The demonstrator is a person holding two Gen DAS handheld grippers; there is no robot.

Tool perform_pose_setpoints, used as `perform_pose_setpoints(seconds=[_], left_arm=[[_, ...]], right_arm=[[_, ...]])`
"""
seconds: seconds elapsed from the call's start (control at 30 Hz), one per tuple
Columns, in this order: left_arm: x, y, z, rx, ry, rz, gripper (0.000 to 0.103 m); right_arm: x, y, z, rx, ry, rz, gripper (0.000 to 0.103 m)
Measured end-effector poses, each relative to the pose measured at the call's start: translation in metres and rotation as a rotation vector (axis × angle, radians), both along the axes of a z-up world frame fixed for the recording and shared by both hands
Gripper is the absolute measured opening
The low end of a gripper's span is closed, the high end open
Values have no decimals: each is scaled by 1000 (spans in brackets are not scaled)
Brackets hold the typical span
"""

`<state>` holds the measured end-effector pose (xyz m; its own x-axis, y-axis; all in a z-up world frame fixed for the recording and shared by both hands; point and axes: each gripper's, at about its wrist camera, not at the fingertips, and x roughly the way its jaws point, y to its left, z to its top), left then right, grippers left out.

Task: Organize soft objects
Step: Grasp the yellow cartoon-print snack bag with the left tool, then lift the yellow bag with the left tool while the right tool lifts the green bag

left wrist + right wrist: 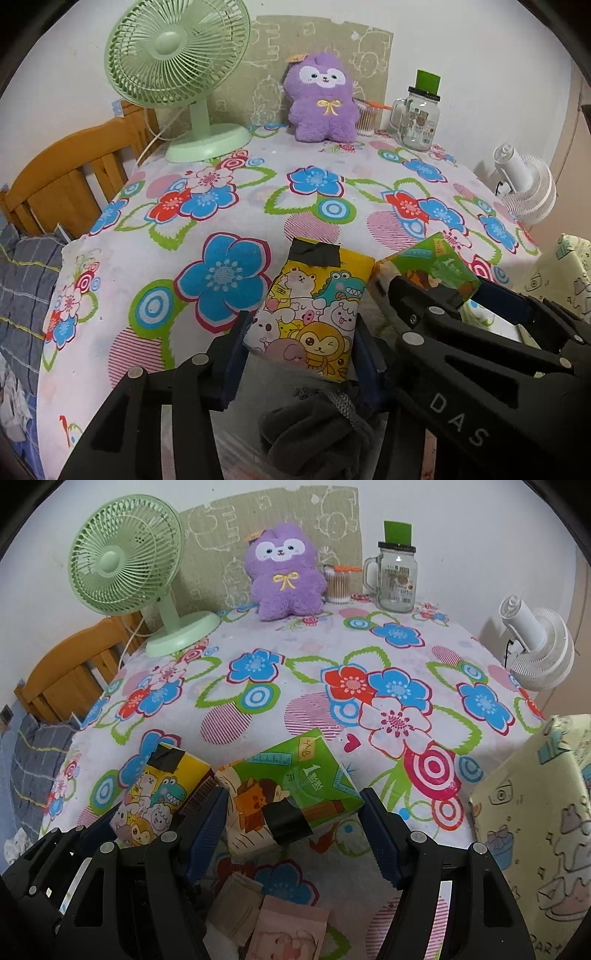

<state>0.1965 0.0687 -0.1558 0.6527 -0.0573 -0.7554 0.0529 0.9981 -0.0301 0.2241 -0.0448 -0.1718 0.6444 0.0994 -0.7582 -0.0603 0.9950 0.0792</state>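
My left gripper (301,345) clamps the yellow cartoon-animal tissue pack (314,314) at the floral table's (207,229) near edge, while my right gripper (293,819) squeezes the green tissue pack (291,790) marked "1"; "DAS" shows on one arm.

A floral tablecloth (258,206) with blue, red and white blossoms covers the table and spreads away in front. Far ahead on the left stands a pale green desk fan (173,48), its round base on the cloth and its white cord trailing off the left edge. A greenish panel (266,62) with pale cartoon outlines leans on the wall straight ahead. Far ahead to the right is a clear tub of cotton swabs (365,120), and just right of it a glass handled jar (419,118) with a green top. Off the table's right edge is a white fan (528,188). To the left is a wooden slatted frame (66,173), with blue plaid fabric (22,280) nearer.
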Motion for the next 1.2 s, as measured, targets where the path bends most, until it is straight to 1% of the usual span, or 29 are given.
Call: perform_pose_setpoints(seconds=[0.63,1.2], left_arm=[[-45,-1,34,-9,-87,36,53],[-91,-14,77,-4,-183,64,53]], right_arm=[[-46,2,39,-7,-89,35,74],[-90,-10,88,0,-185,77,74]])
